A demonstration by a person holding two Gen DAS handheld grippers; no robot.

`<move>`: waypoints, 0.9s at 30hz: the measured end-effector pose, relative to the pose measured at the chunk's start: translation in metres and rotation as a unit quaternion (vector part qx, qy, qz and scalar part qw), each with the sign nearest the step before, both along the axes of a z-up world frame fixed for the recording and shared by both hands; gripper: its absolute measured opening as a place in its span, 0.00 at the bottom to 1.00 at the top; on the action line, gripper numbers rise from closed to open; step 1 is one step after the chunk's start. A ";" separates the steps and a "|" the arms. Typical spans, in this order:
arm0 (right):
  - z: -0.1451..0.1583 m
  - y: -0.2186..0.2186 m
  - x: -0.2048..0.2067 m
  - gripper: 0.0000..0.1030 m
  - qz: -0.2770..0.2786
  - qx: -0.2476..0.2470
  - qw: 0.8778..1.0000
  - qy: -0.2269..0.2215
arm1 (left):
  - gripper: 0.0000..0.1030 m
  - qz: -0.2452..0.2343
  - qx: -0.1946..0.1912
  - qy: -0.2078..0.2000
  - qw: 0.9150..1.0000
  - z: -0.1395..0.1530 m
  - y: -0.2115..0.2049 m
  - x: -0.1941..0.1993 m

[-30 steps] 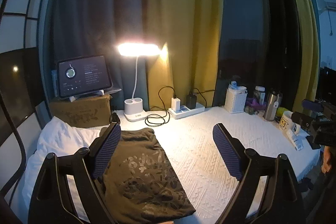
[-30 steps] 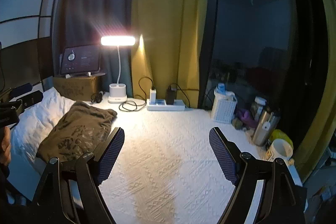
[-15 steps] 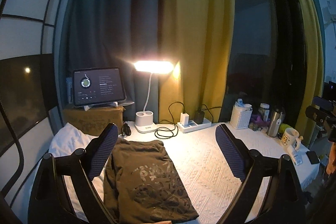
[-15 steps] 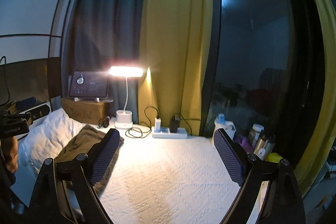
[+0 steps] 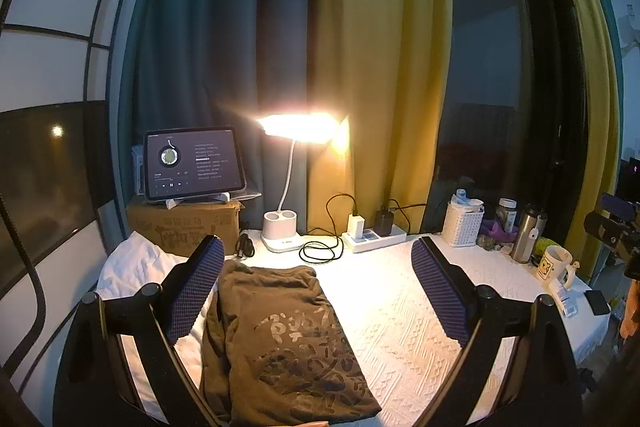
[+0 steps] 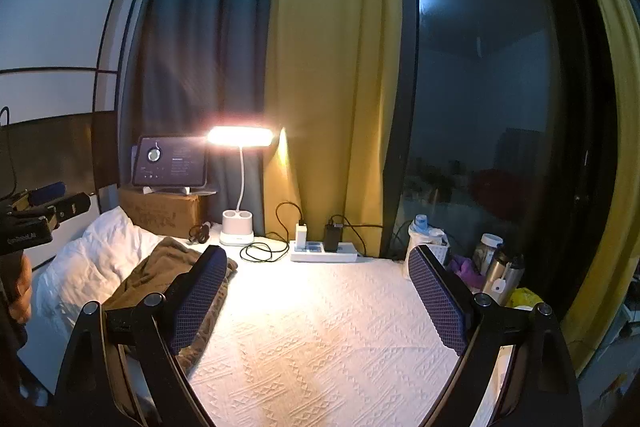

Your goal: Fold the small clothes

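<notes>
The olive-brown T-shirt [image 5: 280,339] lies folded into a long rectangle on the white textured cover [image 5: 400,315] of the worktop, with its printed side up. Its far end rests partly on the white pillow [image 5: 128,267] at the left. This place looks chosen on purpose: the shirt is at the side, so the lit middle of the cover stays free for folding.

The left tongs [image 5: 316,291] hang above the shirt with the jaws spread wide and nothing between them. They do not touch the cloth. The right tongs [image 6: 316,299] are also released, wide apart, over the bare cover, and the shirt [image 6: 160,267] is just to their left side. Both tongs point a little downward, toward the back of the worktop, so I judge that the fold of this piece is finished and the hands are free.

The desk lamp [image 5: 296,131] stands at the back and throws light on the folding area. Beside it are the power strip [image 5: 372,237] with its black cable [image 5: 320,251], and a tablet [image 5: 192,163] on a cardboard box [image 5: 184,227]. A white mug [image 5: 554,263] and a steel flask [image 5: 528,233] stand at the right edge, well apart from the shirt. No other garment is visible, so I cannot tell what comes next.
</notes>
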State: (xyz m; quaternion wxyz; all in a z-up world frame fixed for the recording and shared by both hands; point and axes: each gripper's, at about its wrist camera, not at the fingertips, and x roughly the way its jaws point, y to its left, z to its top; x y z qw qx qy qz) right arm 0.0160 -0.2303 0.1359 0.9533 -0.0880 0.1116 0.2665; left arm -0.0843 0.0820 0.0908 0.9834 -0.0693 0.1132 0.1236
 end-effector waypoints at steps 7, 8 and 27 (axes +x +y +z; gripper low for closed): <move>-0.005 -0.001 0.006 0.90 -0.005 -0.003 1.000 0.006 | 0.91 -0.001 -0.001 0.002 1.000 -0.001 0.001 0.001; -0.006 -0.002 0.007 0.90 -0.006 -0.003 1.000 0.008 | 0.91 -0.001 -0.001 0.003 1.000 0.000 0.001 0.001; -0.015 -0.001 0.016 0.91 -0.010 -0.013 1.000 0.020 | 0.91 -0.008 -0.002 0.005 1.000 -0.001 -0.001 0.003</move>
